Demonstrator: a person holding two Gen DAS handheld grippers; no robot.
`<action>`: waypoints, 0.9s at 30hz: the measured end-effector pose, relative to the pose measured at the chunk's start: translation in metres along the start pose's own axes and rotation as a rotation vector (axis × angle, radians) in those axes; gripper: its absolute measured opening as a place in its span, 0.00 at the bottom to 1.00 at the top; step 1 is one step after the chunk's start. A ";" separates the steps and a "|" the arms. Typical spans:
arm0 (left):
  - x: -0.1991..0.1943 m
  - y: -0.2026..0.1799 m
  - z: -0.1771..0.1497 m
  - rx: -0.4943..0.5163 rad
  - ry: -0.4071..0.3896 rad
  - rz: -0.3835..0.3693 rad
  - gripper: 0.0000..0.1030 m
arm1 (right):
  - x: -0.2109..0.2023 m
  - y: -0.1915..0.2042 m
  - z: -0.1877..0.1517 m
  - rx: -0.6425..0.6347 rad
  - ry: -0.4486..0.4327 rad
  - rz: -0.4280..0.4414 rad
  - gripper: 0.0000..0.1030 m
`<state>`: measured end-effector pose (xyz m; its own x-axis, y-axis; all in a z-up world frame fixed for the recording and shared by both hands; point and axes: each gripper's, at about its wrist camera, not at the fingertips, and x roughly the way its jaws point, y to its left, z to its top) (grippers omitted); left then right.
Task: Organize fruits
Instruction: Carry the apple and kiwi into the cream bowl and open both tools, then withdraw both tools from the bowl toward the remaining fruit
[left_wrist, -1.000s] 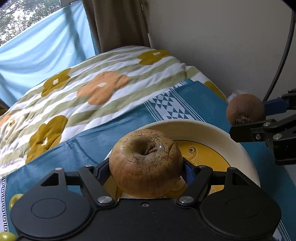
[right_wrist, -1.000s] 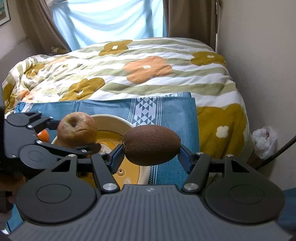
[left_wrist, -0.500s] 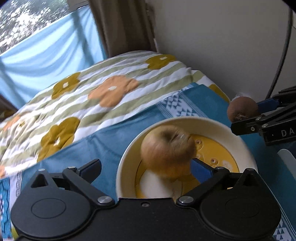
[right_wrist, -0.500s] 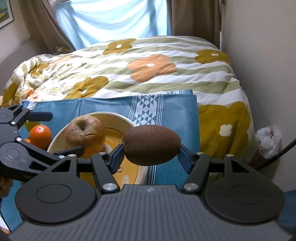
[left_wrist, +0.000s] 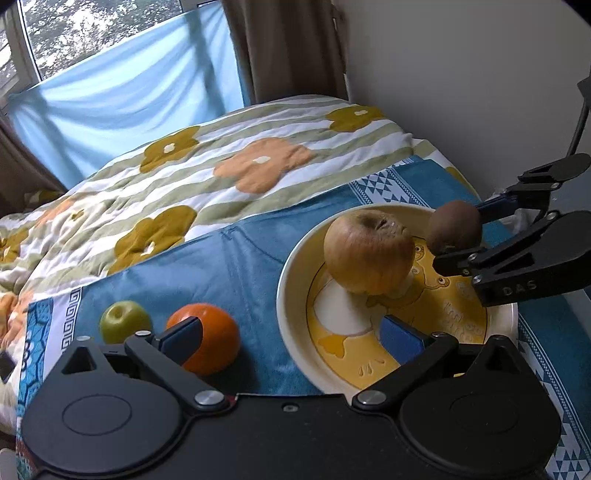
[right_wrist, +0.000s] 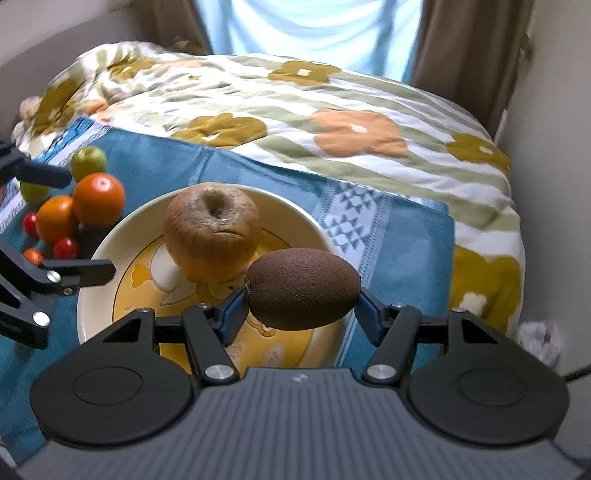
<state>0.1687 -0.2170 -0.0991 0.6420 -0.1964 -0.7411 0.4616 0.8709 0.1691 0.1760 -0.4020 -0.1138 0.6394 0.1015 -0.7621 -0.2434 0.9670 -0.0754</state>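
Note:
A wrinkled brown apple (left_wrist: 369, 254) sits in the cream and yellow plate (left_wrist: 295, 325), also in the right wrist view (right_wrist: 212, 236) on the plate (right_wrist: 96, 266). My left gripper (left_wrist: 291, 339) is open and empty, drawn back at the plate's near left rim. My right gripper (right_wrist: 301, 315) is shut on a brown kiwi (right_wrist: 303, 290) and holds it over the plate's right side, close to the apple; the kiwi shows in the left wrist view (left_wrist: 454, 230). An orange (left_wrist: 207, 343) and a green apple (left_wrist: 123, 325) lie left of the plate.
The plate rests on a blue cloth (left_wrist: 192, 273) over a flowered quilt (left_wrist: 221, 155). In the right wrist view, two oranges (right_wrist: 98, 199), green fruit (right_wrist: 88, 162) and small red tomatoes (right_wrist: 64, 247) lie left of the plate. A wall stands at the right.
My left gripper opened, let the apple go into the plate and drew back to the left. My right gripper moved the kiwi in over the plate, nearer the apple.

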 end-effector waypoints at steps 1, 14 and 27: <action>-0.001 0.000 -0.001 -0.002 0.001 0.001 1.00 | 0.002 0.002 0.000 -0.015 -0.001 -0.002 0.76; -0.010 0.004 -0.012 -0.043 0.004 0.005 1.00 | -0.008 0.007 -0.007 -0.038 -0.057 -0.074 1.00; -0.055 0.007 -0.022 -0.092 -0.055 0.031 1.00 | -0.046 0.007 -0.010 0.078 -0.066 -0.069 1.00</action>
<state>0.1237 -0.1901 -0.0712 0.6888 -0.1912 -0.6993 0.3848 0.9139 0.1292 0.1375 -0.4022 -0.0856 0.7000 0.0467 -0.7126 -0.1412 0.9872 -0.0740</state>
